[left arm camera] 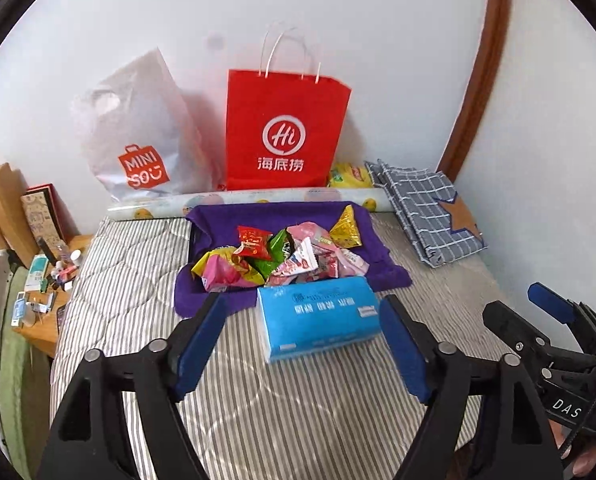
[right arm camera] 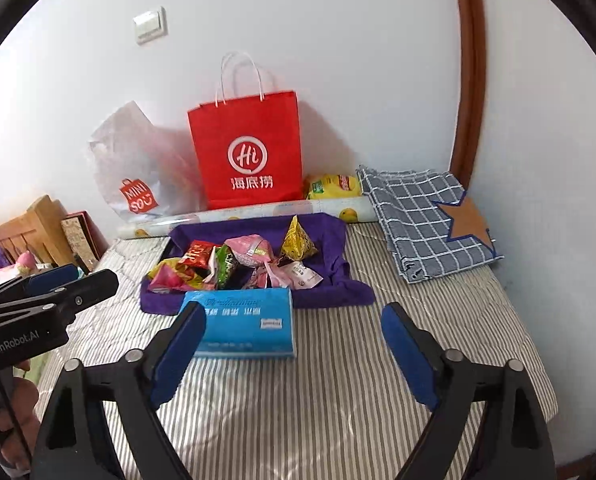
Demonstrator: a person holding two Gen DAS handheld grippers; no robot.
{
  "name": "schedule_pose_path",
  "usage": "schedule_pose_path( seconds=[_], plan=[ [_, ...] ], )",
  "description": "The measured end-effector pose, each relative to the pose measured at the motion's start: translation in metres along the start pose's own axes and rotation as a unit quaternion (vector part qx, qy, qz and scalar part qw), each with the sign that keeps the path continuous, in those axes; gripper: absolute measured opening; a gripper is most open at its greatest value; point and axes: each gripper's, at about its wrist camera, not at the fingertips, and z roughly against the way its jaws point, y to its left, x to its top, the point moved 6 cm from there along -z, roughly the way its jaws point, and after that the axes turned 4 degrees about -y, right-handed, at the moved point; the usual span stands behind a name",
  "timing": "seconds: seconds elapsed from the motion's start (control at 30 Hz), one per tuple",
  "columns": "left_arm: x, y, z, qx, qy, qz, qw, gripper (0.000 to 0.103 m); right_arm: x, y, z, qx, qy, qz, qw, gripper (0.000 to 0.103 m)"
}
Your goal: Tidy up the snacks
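Both hand-held grippers, left (left arm camera: 303,344) and right (right arm camera: 294,350), are hanging wide open, empty; snacks (left arm camera: 282,256) are lying heaped on the purple cloth (left arm camera: 218,220), seemingly unsorted.

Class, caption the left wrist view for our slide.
Open left gripper above a blue tissue pack, snack packets heaped on a purple cloth.

Glossy crinkled foil snack packets (left arm camera: 282,254) on matt purple cloth (left arm camera: 385,256), shiny plastic-wrapped tissue pack (left arm camera: 317,316) at six o'clock, matt red paper bag (left arm camera: 286,128) at twelve.
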Motion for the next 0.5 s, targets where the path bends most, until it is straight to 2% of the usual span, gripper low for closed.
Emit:
schedule_pose_path(
  seconds=[0.07, 0.27, 0.5],
  plan=[
    [-0.006, -0.006, 0.012, 0.003, -0.006, -0.010, 0.9999, 0.088, -0.004, -0.004, 0.016, -0.001, -0.010, -0.008, 1.000, 0.095],
    [-0.026, -0.016, 0.042, 0.005, -0.018, -0.001, 0.9998, 0.091, -0.018, -0.009, 0.055, -0.014, -0.033, -0.007, 0.999, 0.101],
    [-0.045, -0.032, 0.063, 0.009, -0.021, -0.008, 0.9997, 0.091, -0.031, -0.018, 0.087, -0.020, -0.048, -0.020, 0.998, 0.103]
  ],
)
